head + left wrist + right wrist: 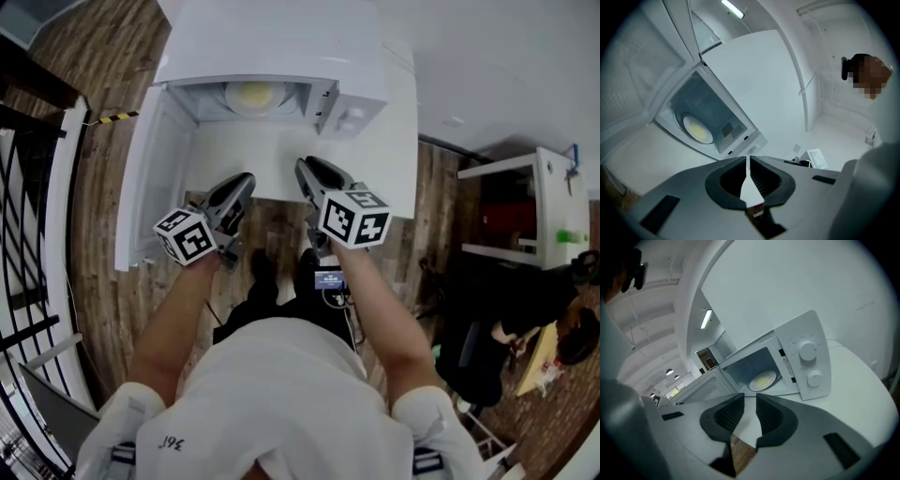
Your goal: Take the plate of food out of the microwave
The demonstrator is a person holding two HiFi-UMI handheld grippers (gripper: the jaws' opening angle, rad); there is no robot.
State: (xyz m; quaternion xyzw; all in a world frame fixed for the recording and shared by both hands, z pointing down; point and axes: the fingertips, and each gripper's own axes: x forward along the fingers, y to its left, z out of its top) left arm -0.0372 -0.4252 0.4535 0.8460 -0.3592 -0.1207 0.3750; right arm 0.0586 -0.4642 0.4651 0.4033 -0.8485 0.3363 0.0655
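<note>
A white microwave (272,47) stands on a white table (398,159) with its door (150,178) swung wide open to the left. Inside, on the turntable, lies a plate of yellowish food (255,96), also seen as the plate (698,129) in the left gripper view and the plate (762,380) in the right gripper view. Both grippers hover at the table's near edge, short of the oven's mouth. My left gripper (246,180) has its jaws shut together, holding nothing (748,159). My right gripper (305,169) is open, with only a narrow empty gap between its pads (750,401).
The open door juts out past the table's left side. A black railing (28,187) runs along the far left. A white shelf unit (534,206) stands to the right on the wooden floor (103,75). The microwave's two knobs (808,350) sit on its right panel.
</note>
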